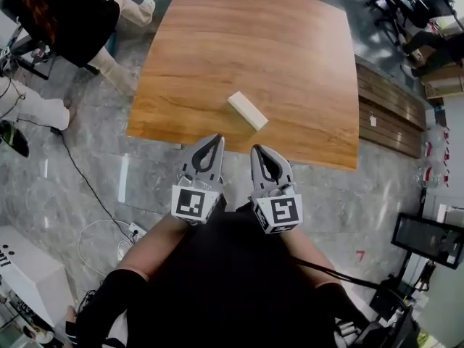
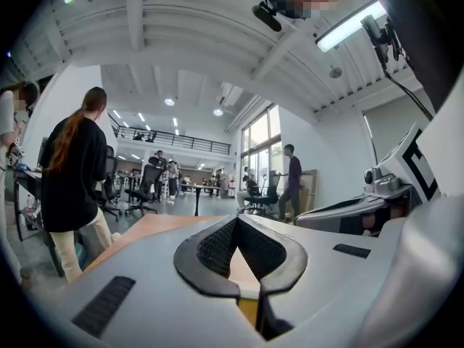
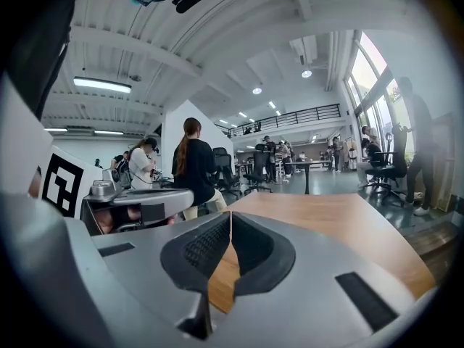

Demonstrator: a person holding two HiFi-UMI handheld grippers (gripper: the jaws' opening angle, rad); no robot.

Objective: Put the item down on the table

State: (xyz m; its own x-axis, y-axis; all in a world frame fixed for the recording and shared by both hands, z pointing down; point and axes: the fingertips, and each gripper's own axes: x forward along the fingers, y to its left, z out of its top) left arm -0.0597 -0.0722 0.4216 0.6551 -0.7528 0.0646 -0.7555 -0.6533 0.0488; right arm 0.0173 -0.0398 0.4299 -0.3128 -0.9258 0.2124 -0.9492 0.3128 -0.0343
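Observation:
A pale cream rectangular block (image 1: 247, 111) lies flat on the wooden table (image 1: 290, 42), close to its near edge, with nothing touching it. My left gripper (image 1: 215, 139) and right gripper (image 1: 257, 151) hover side by side just short of that edge, a little nearer to me than the block. Both are shut with nothing between their jaws. In the left gripper view the left gripper (image 2: 237, 219) has its tips meeting, and the right gripper (image 3: 230, 214) looks the same in the right gripper view. The block shows in neither gripper view.
A person in black (image 1: 65, 13) stands off the table's far left corner. Cables (image 1: 101, 230) and a white box (image 1: 25, 274) lie on the grey floor to my left. Wooden slats (image 1: 388, 111) and a dark monitor (image 1: 429, 239) are on the right.

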